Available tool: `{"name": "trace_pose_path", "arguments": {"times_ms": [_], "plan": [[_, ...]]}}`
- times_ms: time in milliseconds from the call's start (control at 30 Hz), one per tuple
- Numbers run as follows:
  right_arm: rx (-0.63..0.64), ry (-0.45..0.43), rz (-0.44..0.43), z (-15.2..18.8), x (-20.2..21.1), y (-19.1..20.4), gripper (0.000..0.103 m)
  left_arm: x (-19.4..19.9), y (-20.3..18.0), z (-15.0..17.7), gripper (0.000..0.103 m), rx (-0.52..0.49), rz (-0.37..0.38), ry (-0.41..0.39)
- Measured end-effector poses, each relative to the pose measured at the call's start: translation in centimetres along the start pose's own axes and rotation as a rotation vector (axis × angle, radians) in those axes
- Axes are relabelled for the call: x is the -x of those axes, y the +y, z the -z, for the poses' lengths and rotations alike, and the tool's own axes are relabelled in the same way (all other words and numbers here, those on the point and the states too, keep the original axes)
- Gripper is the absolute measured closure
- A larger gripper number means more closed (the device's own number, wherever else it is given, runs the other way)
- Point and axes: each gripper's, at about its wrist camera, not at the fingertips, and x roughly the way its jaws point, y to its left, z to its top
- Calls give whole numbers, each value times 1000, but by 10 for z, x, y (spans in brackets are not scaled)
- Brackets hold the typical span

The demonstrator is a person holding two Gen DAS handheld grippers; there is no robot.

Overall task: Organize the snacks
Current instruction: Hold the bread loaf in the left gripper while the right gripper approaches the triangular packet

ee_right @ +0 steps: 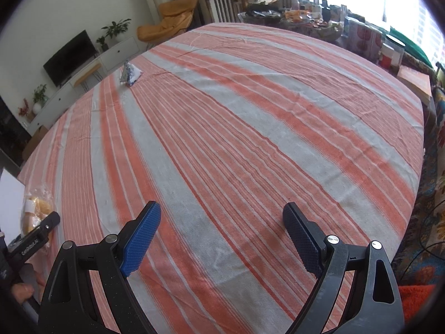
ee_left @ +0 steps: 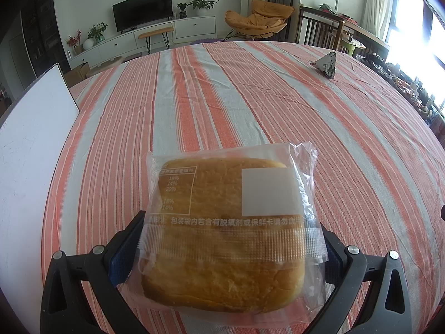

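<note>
Left gripper: the black two-finger gripper with blue pads [ee_left: 230,253] pinches a golden-brown square bread loaf in a clear plastic bag [ee_left: 222,228] from both sides; the bag hides the fingertips
Bread loaf in the bag: held between the left fingers above the near part of the table, with a blank white label on its upper right and printed white text across the wrapper; in the right wrist view it shows only as a small yellow patch at the far left edge [ee_right: 36,208], beside the left gripper's black body [ee_right: 36,236]
Right gripper: the black two-finger gripper with blue textured pads [ee_right: 221,222] is spread wide with nothing between its fingers, above the cloth
Table cover: orange-and-grey striped woven tablecloth [ee_left: 250,105] spans the whole surface, lightly creased
Second snack: a small triangular packet wrapped in white with dark green print [ee_left: 326,65] sits on the cloth well away from the bread, towards the far right of the table in the left wrist view and far left in the right wrist view [ee_right: 129,75]
White board: a flat white rectangular panel [ee_left: 33,128] lies at the left edge of the table, near the bread
Background: black flat television [ee_left: 141,8] on a white low cabinet, an orange lounge chair [ee_left: 258,18] beyond the table
</note>
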Motion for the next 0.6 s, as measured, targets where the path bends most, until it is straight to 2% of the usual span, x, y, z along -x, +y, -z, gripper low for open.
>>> {"name": "trace_pose_path", "arguments": {"times_ms": [133, 267, 400, 600], "plan": [[136, -60, -33, -37, -21, 23, 12, -1, 0, -1, 0, 0, 0, 0], [261, -82, -150, -89, -58, 63, 12, 0, 0, 0, 0, 0, 0, 0], [352, -54, -239, -139, -104, 115, 12, 0, 1, 0, 0, 0, 0, 0], [412, -5, -200, -190, -182, 177, 13, 1, 2, 1, 0, 4, 0, 1]]}}
